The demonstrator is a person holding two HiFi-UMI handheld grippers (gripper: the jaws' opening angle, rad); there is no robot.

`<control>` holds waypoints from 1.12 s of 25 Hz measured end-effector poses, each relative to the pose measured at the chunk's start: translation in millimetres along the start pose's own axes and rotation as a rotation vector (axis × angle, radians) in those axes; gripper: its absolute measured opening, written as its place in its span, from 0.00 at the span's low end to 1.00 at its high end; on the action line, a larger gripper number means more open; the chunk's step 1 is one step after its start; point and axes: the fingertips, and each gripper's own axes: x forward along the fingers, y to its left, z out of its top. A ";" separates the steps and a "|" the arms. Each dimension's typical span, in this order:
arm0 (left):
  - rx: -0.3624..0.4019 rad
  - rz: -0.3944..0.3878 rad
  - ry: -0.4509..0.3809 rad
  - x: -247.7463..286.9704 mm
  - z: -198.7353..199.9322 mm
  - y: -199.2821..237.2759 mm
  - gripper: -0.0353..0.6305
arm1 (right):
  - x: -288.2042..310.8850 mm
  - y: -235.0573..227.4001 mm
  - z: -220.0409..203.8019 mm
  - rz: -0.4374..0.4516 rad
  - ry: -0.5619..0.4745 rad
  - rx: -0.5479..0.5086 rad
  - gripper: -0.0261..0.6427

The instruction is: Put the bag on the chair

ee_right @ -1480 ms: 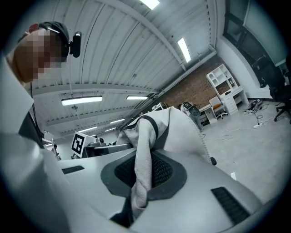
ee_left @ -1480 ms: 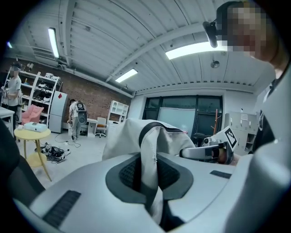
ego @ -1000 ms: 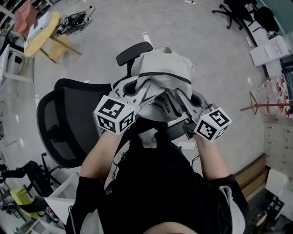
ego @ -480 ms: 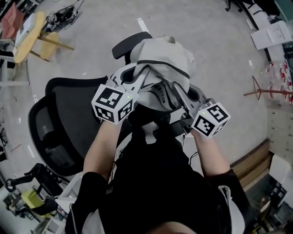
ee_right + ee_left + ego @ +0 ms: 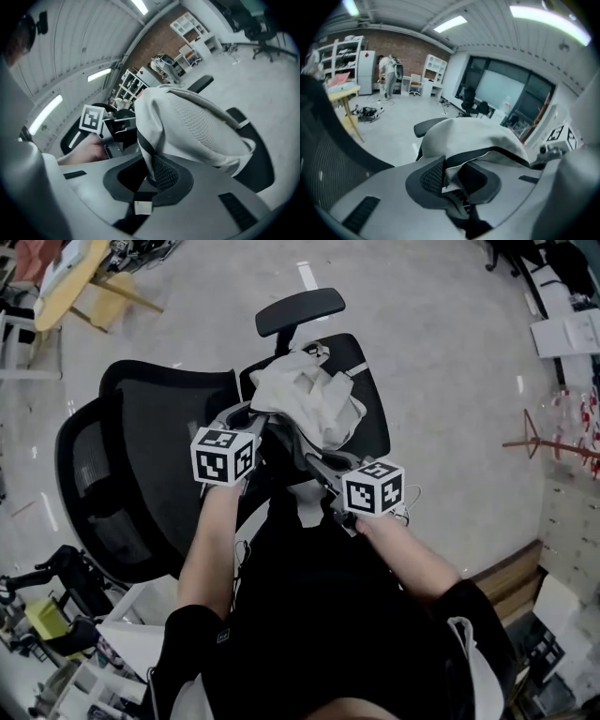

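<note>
Two grippers have come down together, and the bag [image 5: 305, 399] now appears to rest on the chair [image 5: 373, 418] seat instead of hanging above it. The left gripper [image 5: 451, 178] has just been opening its jaws. They stand apart, with a fold of the pale cloth lying loose between the pads. The right gripper [image 5: 147, 180] pinches a dark-edged fold of the same bag. The bag slumps in a heap on the seat, below the headrest [image 5: 300, 310]. The placing looks nearly done; the right side has yet to let go.
</note>
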 end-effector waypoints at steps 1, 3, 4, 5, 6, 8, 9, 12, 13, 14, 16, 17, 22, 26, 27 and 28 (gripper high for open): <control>-0.055 0.010 -0.019 -7.7 -8.4 8.2 0.18 | 10.7 11.1 -10.5 0.032 0.026 0.005 0.10; -0.120 0.060 -0.056 -22.6 -18.2 25.6 0.18 | 33.6 32.4 -24.5 0.064 0.074 -0.023 0.10; -0.137 0.090 -0.067 -29.2 -23.6 32.3 0.18 | 44.1 42.0 -31.9 0.076 0.100 -0.030 0.10; -0.153 0.114 -0.076 -35.6 -29.9 36.3 0.18 | 51.9 51.1 -39.9 0.084 0.127 -0.039 0.10; -0.166 0.129 -0.087 -41.9 -35.8 38.4 0.18 | 56.7 59.4 -47.6 0.088 0.154 -0.060 0.10; -0.189 0.145 -0.104 -53.5 -45.8 43.7 0.18 | 60.9 71.4 -61.1 0.107 0.210 -0.098 0.10; -0.202 0.149 -0.106 -58.6 -50.7 47.5 0.18 | 62.2 75.3 -67.2 0.125 0.234 -0.093 0.10; -0.232 0.161 -0.104 -71.6 -63.8 54.7 0.19 | 62.7 79.4 -78.7 0.141 0.255 -0.015 0.10; -0.230 0.174 -0.103 -75.2 -67.0 55.4 0.20 | 61.7 79.0 -80.6 0.135 0.253 0.006 0.11; -0.222 0.191 -0.103 -78.1 -69.5 55.3 0.21 | 60.1 77.8 -81.9 0.129 0.252 0.018 0.11; -0.193 0.225 -0.105 -81.2 -72.7 51.3 0.22 | 53.7 71.7 -84.1 0.119 0.256 0.021 0.13; -0.173 0.237 -0.107 -81.7 -74.4 46.5 0.23 | 47.9 66.7 -85.5 0.112 0.260 0.014 0.13; -0.149 0.268 -0.115 -94.4 -90.4 28.1 0.25 | -0.5 49.4 -80.0 0.075 0.259 -0.146 0.13; -0.199 0.360 -0.140 -125.6 -100.7 38.8 0.25 | -35.7 46.9 -50.3 0.088 0.207 -0.259 0.13; -0.201 0.381 -0.159 -134.9 -100.1 37.0 0.25 | -43.2 45.1 -45.4 0.095 0.194 -0.262 0.13; -0.194 0.407 -0.180 -144.5 -97.4 33.7 0.25 | -50.0 43.0 -41.5 0.100 0.181 -0.265 0.13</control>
